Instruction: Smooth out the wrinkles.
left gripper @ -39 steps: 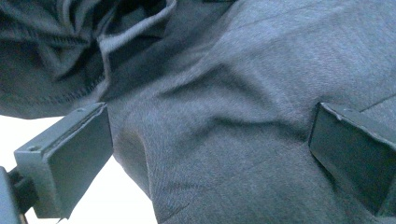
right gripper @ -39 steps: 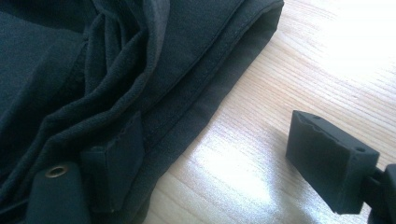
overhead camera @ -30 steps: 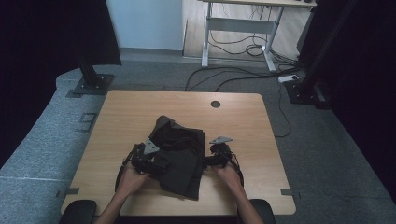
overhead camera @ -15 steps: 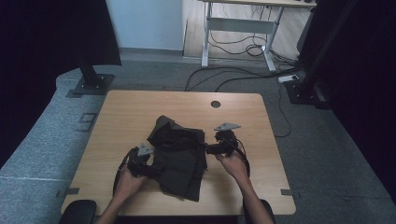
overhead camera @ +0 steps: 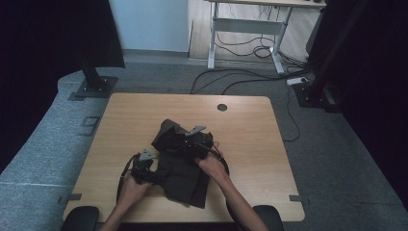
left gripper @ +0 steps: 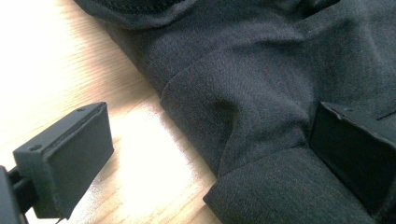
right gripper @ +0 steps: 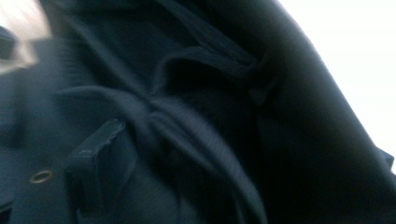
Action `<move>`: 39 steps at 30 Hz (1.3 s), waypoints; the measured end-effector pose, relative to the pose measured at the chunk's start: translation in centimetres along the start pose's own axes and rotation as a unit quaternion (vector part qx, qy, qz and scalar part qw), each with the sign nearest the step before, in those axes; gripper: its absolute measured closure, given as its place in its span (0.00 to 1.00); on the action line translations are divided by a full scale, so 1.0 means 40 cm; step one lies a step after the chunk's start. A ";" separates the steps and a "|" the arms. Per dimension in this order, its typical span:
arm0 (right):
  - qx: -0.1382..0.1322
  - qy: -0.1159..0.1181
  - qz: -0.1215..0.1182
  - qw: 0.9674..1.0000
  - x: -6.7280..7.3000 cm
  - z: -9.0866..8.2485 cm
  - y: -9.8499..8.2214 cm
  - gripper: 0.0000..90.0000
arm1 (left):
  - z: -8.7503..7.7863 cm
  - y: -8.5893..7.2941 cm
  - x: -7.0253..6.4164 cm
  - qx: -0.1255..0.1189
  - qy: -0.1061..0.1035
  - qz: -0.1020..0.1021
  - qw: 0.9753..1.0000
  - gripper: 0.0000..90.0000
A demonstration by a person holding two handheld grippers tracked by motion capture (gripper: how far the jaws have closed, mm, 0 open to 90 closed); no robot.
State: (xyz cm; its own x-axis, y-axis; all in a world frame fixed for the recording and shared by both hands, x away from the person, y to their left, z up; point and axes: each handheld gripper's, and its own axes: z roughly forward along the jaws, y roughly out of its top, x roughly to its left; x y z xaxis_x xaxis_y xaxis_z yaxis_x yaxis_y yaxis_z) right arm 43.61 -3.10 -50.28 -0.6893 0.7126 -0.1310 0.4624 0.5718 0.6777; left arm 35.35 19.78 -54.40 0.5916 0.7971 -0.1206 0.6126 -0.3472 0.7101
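A dark garment (overhead camera: 185, 168) lies crumpled on the wooden table (overhead camera: 250, 125), in front of the person. My left gripper (overhead camera: 155, 174) is at its left edge. In the left gripper view this gripper (left gripper: 212, 161) stands open: one finger (left gripper: 70, 163) is over bare wood, the other rests on the garment (left gripper: 261, 93), and the hem runs between them. My right gripper (overhead camera: 185, 143) is over the garment's upper part. Its blurred view shows one finger (right gripper: 95, 175), folds with a cord (right gripper: 196, 140) and a brass eyelet (right gripper: 41, 176). Its jaws have just been opening a little, with cloth between them.
A round cable hole (overhead camera: 222, 107) sits near the table's far edge. On the floor beyond are black stand bases at left (overhead camera: 94, 86) and right (overhead camera: 312, 94), loose cables (overhead camera: 240, 77) and a white desk frame (overhead camera: 245, 24).
My right gripper has moved left from the garment's right edge to above its upper part. My left gripper has shifted slightly toward the near edge and stays at the left hem.
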 end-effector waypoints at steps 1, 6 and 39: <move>0.001 -0.005 0.005 1.000 -0.004 0.005 0.002 0.17 | 0.000 0.000 0.000 0.000 0.000 0.000 1.000 0.00; -0.027 -0.024 0.049 0.998 -0.073 -0.008 0.024 0.18 | 0.001 0.000 0.000 0.002 0.000 0.001 1.000 0.00; -0.035 0.005 0.089 0.995 -0.103 -0.172 -0.088 0.19 | -0.016 0.266 0.059 -0.019 0.061 0.081 0.995 0.03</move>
State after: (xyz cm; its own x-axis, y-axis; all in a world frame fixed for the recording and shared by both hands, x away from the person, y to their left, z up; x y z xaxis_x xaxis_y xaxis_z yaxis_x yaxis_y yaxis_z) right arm 40.98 -10.83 -47.14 -0.6062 0.7953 0.0030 0.5379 0.4072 0.7382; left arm 42.95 18.28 -46.69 0.6111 0.7874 0.0810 0.4930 -0.4587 0.7393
